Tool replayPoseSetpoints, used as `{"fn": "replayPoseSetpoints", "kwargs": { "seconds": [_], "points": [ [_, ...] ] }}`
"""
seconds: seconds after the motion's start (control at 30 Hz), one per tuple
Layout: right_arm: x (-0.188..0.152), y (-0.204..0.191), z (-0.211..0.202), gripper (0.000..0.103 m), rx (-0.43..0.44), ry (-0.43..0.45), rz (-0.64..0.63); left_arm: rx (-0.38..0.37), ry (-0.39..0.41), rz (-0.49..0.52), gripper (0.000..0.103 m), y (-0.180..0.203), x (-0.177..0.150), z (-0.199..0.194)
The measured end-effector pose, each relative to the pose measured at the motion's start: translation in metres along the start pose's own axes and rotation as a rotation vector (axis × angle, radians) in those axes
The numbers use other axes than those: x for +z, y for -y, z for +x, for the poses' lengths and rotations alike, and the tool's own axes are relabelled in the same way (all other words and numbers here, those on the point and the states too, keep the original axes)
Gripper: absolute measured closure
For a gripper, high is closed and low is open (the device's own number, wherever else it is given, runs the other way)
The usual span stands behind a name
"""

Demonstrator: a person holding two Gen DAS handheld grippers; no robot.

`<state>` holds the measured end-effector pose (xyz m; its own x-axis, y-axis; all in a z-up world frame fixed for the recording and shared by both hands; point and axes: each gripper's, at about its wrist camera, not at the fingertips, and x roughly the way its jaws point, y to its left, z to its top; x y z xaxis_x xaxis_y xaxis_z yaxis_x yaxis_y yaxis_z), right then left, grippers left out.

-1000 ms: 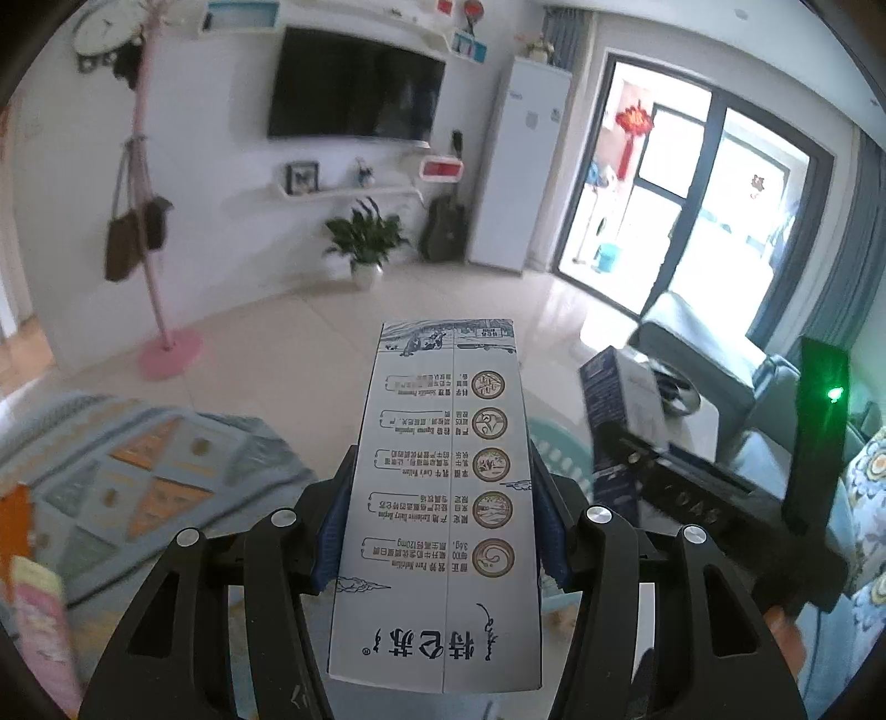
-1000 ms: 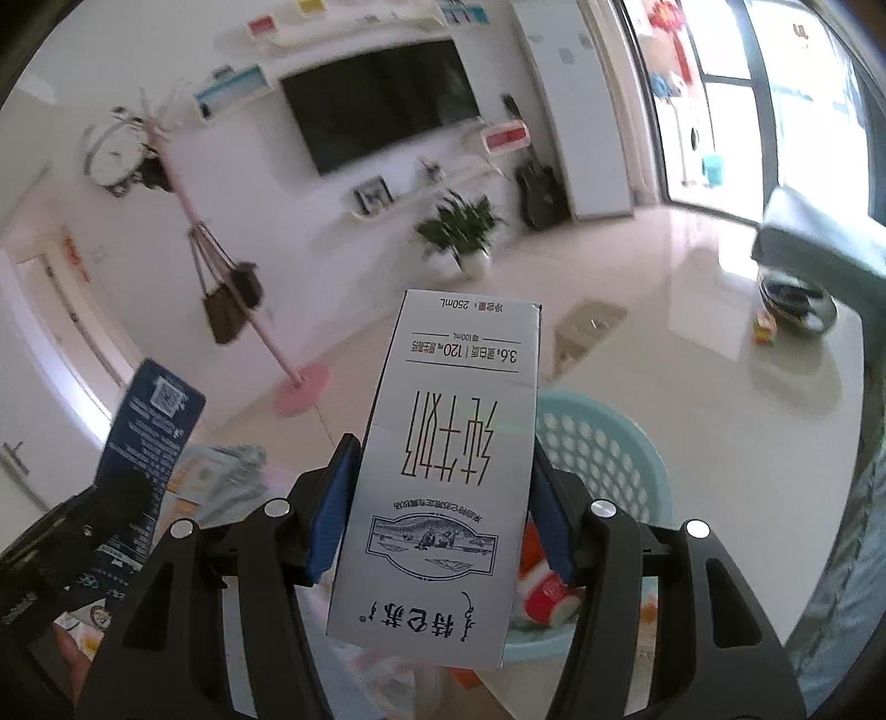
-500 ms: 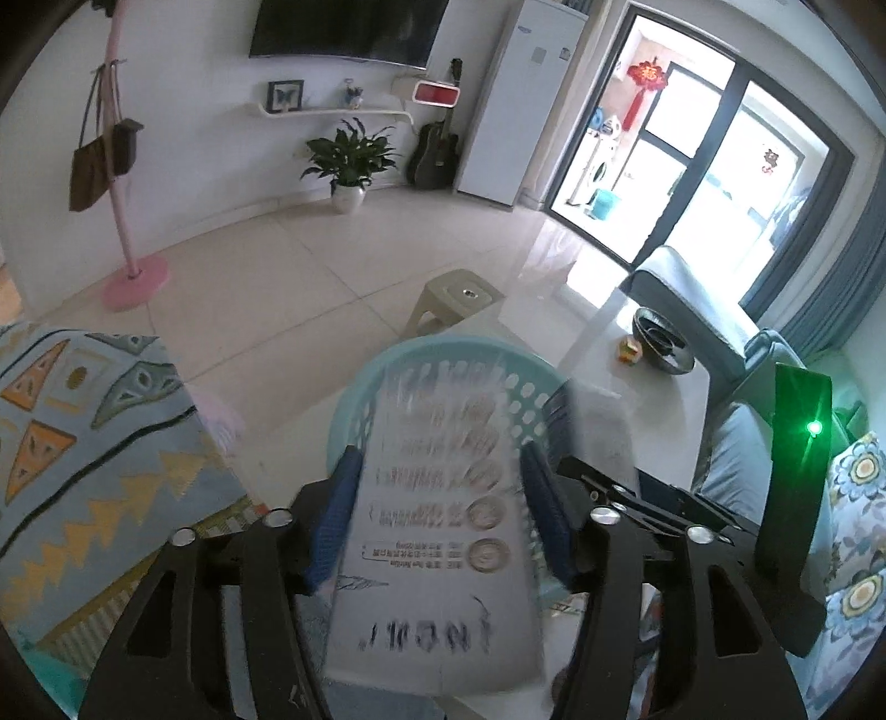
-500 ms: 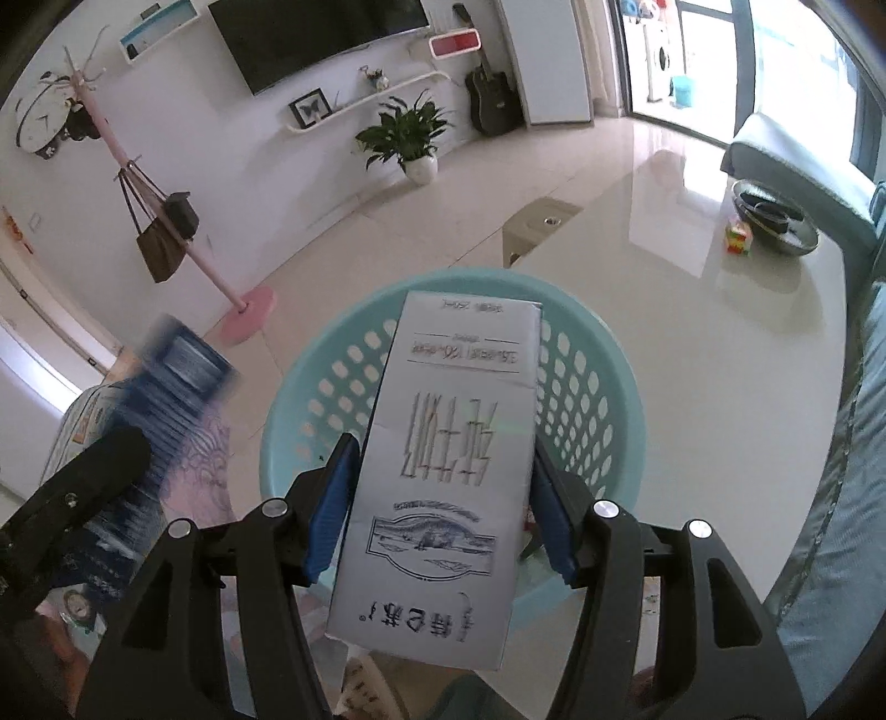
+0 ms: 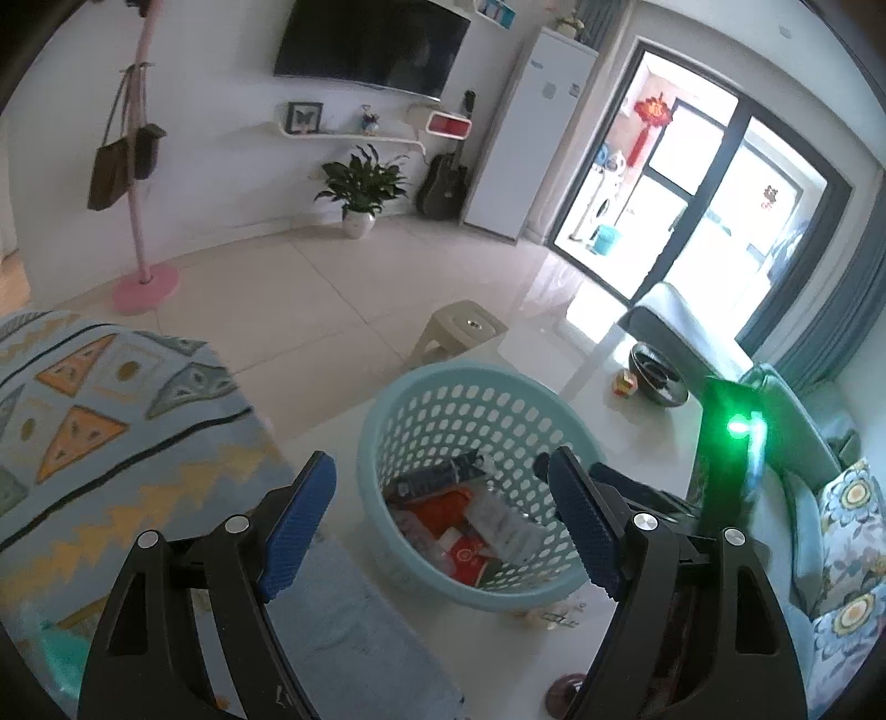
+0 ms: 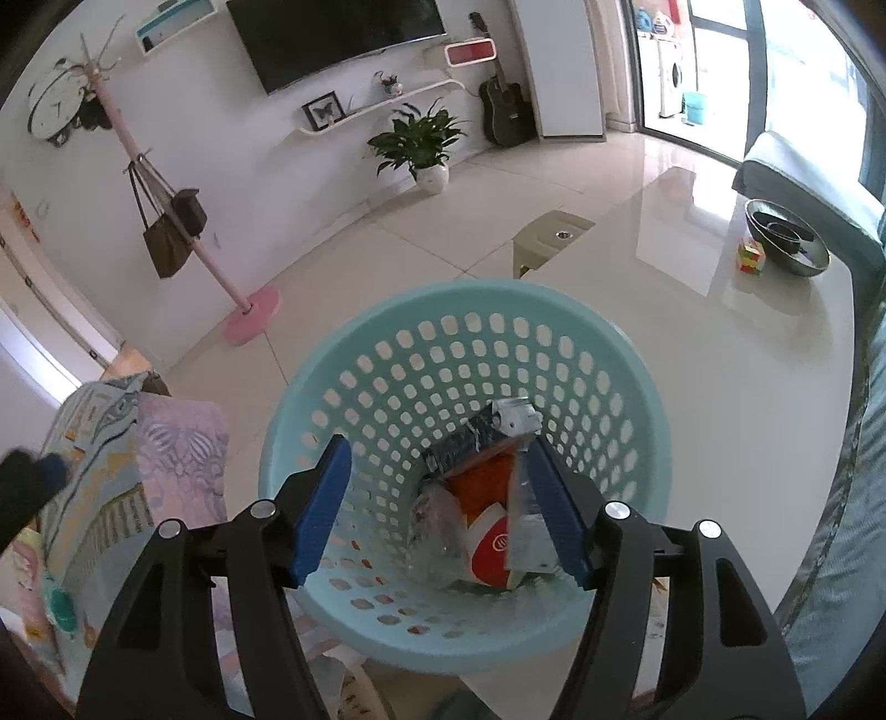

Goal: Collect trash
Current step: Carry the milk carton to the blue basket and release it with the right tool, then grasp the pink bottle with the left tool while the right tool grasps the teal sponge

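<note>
A tiled living room with a wall television (image 6: 338,39), one potted plant (image 6: 421,144), one guitar (image 6: 506,119) and one pink coat stand (image 6: 183,221) lies behind a glossy white worktop (image 6: 720,343). One pale blue perforated basket (image 6: 387,343) stands on the worktop near its edge toward the room, with a beige stool (image 5: 462,332) on the floor just beyond that edge. Toward the far right corner of the worktop sit one dark bowl (image 6: 786,238) and, just beside it, one puzzle cube (image 6: 750,257).

Two grippers are in view. The left gripper (image 5: 440,515) hangs above and before the basket, its two blue-padded fingers (image 5: 296,520) spreading apart with nothing between them. The right gripper (image 6: 437,501) hangs right over the basket mouth, its fingers (image 6: 321,504) also parting and holding nothing.

The trash (image 6: 487,498) lies in the basket's bottom, below both pairs of fingers and touching neither: a dark carton, a grey-white carton just beside the right gripper's right finger, a red wrapper, a red and white cup and some clear plastic. The exact count of pieces cannot be told.
</note>
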<state>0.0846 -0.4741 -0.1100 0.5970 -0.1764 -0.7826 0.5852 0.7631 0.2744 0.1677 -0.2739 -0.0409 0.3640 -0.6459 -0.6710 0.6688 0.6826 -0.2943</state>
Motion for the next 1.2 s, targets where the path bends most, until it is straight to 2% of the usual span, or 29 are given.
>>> {"fn": "replayPoseSetpoints", "kwargs": {
  "seconds": [0.17, 0.5, 0.73, 0.93, 1.03, 1.2],
  "points": [
    [-0.004, -0.017, 0.009, 0.040, 0.031, -0.016, -0.017, 0.020, 0.045, -0.006, 0.026, -0.013, -0.011, -0.034],
    [-0.015, -0.074, -0.034, 0.038, 0.096, 0.065, -0.160, 0.078, 0.143, -0.104, 0.026, -0.061, -0.029, -0.108],
    [-0.035, -0.131, -0.089, 0.037, 0.218, 0.138, -0.314, 0.168, 0.230, -0.182, 0.024, -0.104, -0.052, -0.177],
    [-0.061, -0.184, -0.120, 0.037, 0.331, 0.158, -0.432, 0.255, 0.292, -0.255, 0.024, -0.138, -0.075, -0.226],
    [-0.079, -0.210, -0.126, 0.037, 0.352, 0.158, -0.499, 0.287, 0.291, -0.290, 0.024, -0.157, -0.088, -0.243],
    [-0.116, -0.249, -0.114, 0.037, 0.418, 0.128, -0.586, 0.388, 0.190, -0.298, 0.024, -0.182, -0.108, -0.233]
  ]
}}
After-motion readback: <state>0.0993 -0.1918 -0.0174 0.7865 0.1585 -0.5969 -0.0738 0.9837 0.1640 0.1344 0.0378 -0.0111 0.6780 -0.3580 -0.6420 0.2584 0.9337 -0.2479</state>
